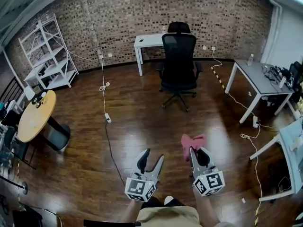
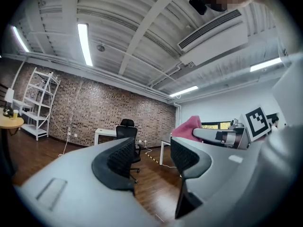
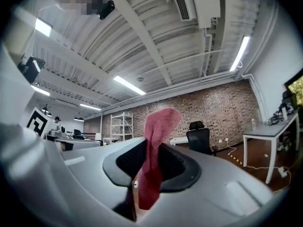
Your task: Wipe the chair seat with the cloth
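The person stands on the dark wooden floor (image 1: 132,122), well apart from the black office chair (image 1: 179,63). The chair is in the far middle of the room, just in front of a white table (image 1: 147,41) that runs along the brick wall (image 1: 118,18). Its seat (image 1: 179,85) shows only as a dark band below the backrest (too small here to tell its surface).

Both grippers are held low and near the person, side by side and pointing toward the chair. The right gripper (image 1: 196,154) is clamped on the pink cloth (image 1: 190,142). In the right gripper view the cloth (image 3: 156,141) is pinched between the two dark pads, with a folded tuft rising above the jaws and a strip hanging down behind them. So the cloth is in the air at the right gripper, far from the seat and touching nothing else.

The left gripper (image 1: 152,156) hangs just left of it. In the left gripper view its jaws stand apart, and only floor and the distant chair show in the gap. The right gripper and its pink tuft appear at the right of that view.

A round wooden table (image 1: 35,117) is at the left of the room, with a white shelf rack (image 1: 47,56) beyond it at the far left. A grey table (image 1: 260,77) stands at the right. A cable (image 1: 105,103) trails across the floor from the wall toward the near side.
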